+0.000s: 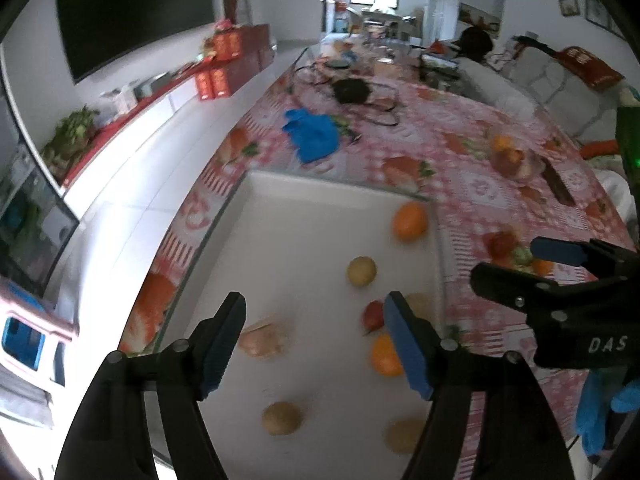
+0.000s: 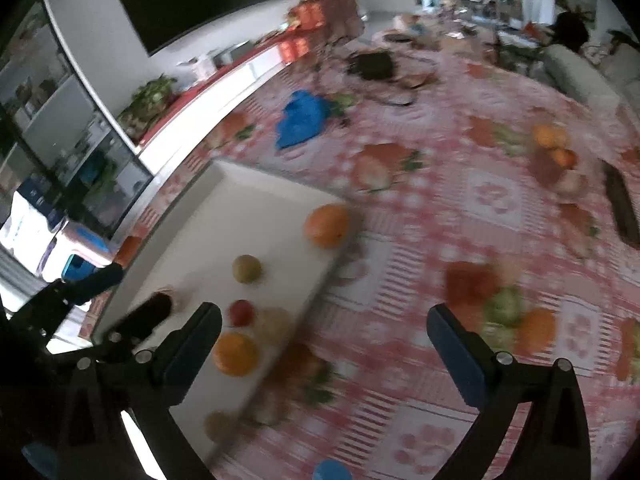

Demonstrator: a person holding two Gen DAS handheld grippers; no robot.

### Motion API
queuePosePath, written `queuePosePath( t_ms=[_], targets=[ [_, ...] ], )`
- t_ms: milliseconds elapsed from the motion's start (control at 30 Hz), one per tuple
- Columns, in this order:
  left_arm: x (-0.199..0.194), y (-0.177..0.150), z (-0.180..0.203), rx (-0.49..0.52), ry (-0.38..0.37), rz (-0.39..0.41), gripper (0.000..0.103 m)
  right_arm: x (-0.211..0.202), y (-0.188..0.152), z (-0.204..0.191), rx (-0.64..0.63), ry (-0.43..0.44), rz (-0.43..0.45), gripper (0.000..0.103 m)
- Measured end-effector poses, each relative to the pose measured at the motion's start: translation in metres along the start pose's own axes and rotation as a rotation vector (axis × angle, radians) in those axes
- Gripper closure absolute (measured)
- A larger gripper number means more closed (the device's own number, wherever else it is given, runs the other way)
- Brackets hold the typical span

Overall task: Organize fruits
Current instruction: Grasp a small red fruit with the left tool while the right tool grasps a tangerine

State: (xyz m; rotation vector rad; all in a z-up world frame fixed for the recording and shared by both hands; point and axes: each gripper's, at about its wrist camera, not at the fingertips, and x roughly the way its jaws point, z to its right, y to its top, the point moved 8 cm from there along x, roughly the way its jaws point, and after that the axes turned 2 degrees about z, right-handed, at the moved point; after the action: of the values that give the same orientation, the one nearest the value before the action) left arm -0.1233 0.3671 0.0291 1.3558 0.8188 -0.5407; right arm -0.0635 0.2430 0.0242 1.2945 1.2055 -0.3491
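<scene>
Both claws tilt down, spread and empty: left claw (image 1: 316,344) above the tray (image 1: 304,216); right claw (image 2: 324,344) beside it. Two oranges (image 1: 409,221), one red fruit (image 1: 373,315).

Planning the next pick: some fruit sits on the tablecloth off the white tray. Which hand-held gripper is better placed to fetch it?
Right. The right hand-held gripper is open over the tablecloth with the loose fruit pile just ahead; the left hand-held gripper hangs over the white tray.

1. Blue cloth (image 1: 312,138) lies crumpled on the pink patterned tablecloth (image 1: 472,152).
2. Black cables (image 1: 352,92) lie beyond the cloth.
3. Dark screen (image 1: 132,8) hangs on the wall.
4. Red boxes (image 1: 214,82) stand below the screen.
</scene>
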Motion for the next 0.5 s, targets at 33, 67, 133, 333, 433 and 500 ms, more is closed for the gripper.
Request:
queuePosePath(
  t_ms=[33,67,133,333,433,500],
  targets=[
    [-0.002,0.002,0.006,0.010,-0.007,0.003,0.027,-0.006,0.000,0.009,0.005,-0.014,0.011,0.000],
    [-0.004,0.004,0.013,0.021,-0.016,0.007,0.027,-0.012,-0.002,0.020,0.015,-0.031,0.023,0.000],
    [-0.006,0.009,0.029,0.046,-0.031,0.014,0.026,-0.020,-0.006,0.039,0.035,-0.055,0.034,0.000],
    [-0.004,0.015,0.077,0.125,-0.068,0.008,0.026,-0.028,-0.034,0.108,0.121,-0.166,0.007,0.000],
    [0.004,0.016,0.101,0.157,-0.095,-0.002,0.026,-0.024,-0.049,0.132,0.142,-0.198,-0.017,0.000],
    [0.013,0.016,0.116,0.181,-0.103,-0.016,0.026,-0.020,-0.058,0.147,0.155,-0.219,-0.033,0.000]
  ],
)
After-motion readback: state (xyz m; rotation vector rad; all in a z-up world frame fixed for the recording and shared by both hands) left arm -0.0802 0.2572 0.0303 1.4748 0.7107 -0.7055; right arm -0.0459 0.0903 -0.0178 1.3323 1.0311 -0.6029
